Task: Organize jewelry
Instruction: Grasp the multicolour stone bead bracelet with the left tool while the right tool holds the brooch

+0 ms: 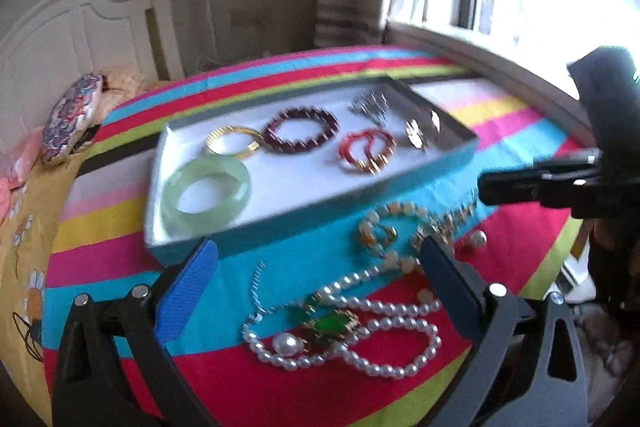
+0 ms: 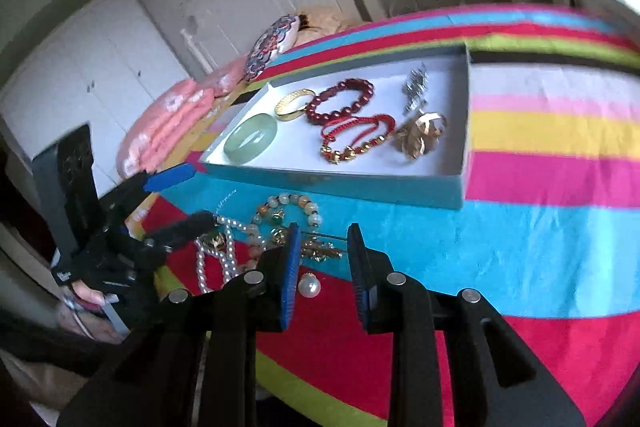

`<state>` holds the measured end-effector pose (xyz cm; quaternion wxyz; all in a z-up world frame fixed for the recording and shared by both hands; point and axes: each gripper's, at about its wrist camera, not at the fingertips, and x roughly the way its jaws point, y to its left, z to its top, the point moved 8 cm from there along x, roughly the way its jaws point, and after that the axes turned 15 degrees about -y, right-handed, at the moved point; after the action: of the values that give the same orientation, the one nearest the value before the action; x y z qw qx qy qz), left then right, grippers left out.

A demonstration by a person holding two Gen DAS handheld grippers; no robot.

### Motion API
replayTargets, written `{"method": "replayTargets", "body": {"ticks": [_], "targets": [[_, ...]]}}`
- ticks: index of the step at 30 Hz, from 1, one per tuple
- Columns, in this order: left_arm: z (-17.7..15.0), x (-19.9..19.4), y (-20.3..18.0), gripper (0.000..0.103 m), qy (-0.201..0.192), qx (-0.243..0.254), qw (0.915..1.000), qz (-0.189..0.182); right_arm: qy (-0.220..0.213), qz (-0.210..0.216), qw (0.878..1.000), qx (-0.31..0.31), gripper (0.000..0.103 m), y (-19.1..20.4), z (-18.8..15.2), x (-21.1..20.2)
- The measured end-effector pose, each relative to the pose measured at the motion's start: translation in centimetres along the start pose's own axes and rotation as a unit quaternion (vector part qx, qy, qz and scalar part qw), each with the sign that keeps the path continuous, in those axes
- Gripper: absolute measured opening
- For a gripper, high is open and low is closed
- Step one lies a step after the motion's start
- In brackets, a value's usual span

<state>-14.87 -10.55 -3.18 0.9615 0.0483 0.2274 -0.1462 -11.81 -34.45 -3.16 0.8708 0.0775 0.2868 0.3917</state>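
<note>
Jewelry lies loose on the striped bed – a pearl necklace [image 1: 360,331] near its front edge, beside the box [image 1: 400,183]. Left gripper [image 1: 320,283] jaws wide, right gripper [image 2: 324,267] jaws narrow – both empty. No writing legible.

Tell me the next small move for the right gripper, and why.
Probably ease the right gripper down around the loose round white pearl earring on the striped cloth. Its blue pads stand apart with nothing between them, the pearl lies just beneath that gap, and it is still outside the shallow white-lined teal box that already holds the bracelets.
</note>
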Motion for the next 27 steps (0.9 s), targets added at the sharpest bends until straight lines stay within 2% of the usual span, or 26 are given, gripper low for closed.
{"method": "replayTargets", "body": {"ticks": [1,2,4,6,9,11,13,15,17,19,22,25,27], "targets": [[-0.3,0.1,0.0,0.1,0.005,-0.001,1.0,-0.007,0.003,0.0,1.0,-0.022,0.033,0.6,0.0,-0.1],[-0.6,0.1,-0.1,0.1,0.01,-0.002,0.9998,-0.015,0.005,-0.002,0.999,-0.047,0.043,0.9,-0.1,0.0],[-0.9,0.1,-0.1,0.1,0.016,-0.006,0.9995,-0.026,0.022,-0.019,0.992,-0.123,0.049,1.6,-0.5,0.7],[-1.2,0.1,-0.1,0.1,0.021,-0.002,0.9994,-0.027,0.055,-0.021,0.979,-0.195,0.049,2.3,-1.1,1.7],[-1.5,-0.2,0.3,0.1,0.025,0.003,0.9994,-0.022,0.102,0.013,0.96,-0.262,0.049,2.9,-1.8,2.6],[-1.6,-0.3,0.6,0.1,0.027,0.002,0.9994,-0.023,0.134,0.035,0.951,-0.276,0.049,2.6,-2.0,3.5],[-1.8,-0.5,0.5,0.1,0.029,0.0,0.9992,-0.029,0.153,0.057,0.948,-0.274,0.049,2.4,-2.2,4.3],[-1.9,-0.4,0.1,0.1,0.034,0.002,0.9986,-0.04,0.157,0.079,0.948,-0.266,0.046,2.5,-1.9,5.0],[-1.7,-0.2,-0.4,0.1,0.035,0.006,0.9984,-0.044,0.156,0.088,0.947,-0.266,0.028,2.5,-1.7,5.2],[-1.3,0.0,-1.1,0.097,0.034,0.011,0.998,-0.052,0.14,0.09,0.949,-0.267,0.018,2.6,-1.8,5.0],[-0.7,0.8,-2.0,0.091,0.039,0.012,0.9972,-0.063,0.097,0.063,0.96,-0.256,0.017,2.1,-1.9,3.6],[-0.3,1.9,-2.4,0.083,0.05,-0.012,0.9958,-0.076,0.05,0.05,0.972,-0.224,0.017,1.7,-1.0,2.2],[-0.3,2.6,-2.2,0.068,0.064,-0.039,0.9942,-0.077,0.018,0.035,0.978,-0.203,0.018,1.5,-0.3,1.2]]}}
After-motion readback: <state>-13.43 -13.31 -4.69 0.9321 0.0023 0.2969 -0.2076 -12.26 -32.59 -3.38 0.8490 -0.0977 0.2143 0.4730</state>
